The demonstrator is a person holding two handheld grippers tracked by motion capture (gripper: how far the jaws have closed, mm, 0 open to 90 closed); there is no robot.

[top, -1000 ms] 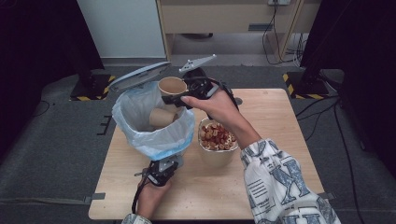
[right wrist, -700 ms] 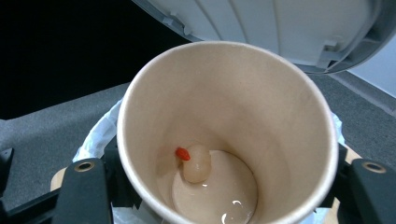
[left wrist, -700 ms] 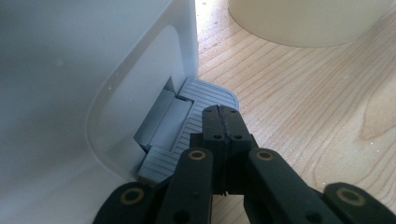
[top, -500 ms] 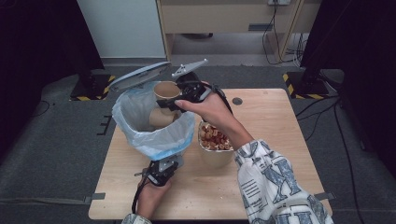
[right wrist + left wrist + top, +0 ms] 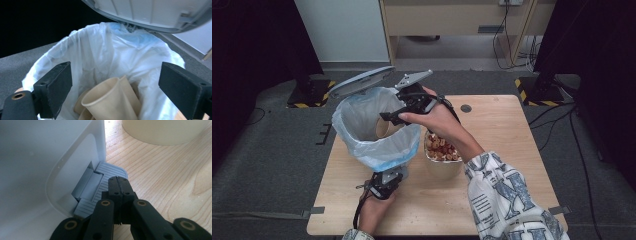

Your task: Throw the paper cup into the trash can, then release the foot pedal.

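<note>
The cup [image 5: 110, 100] lies in the lined bin [image 5: 377, 150], light and crushable, best pinched at its rim; right gripper [image 5: 115, 90] gapes empty, left gripper [image 5: 119, 185] presses the pedal [image 5: 105, 177] closed.

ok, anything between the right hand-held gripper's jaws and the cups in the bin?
Nothing. In the right gripper view the jaws stand wide apart over the bin, and the paper cups lie below in the liner with open air between.
</note>
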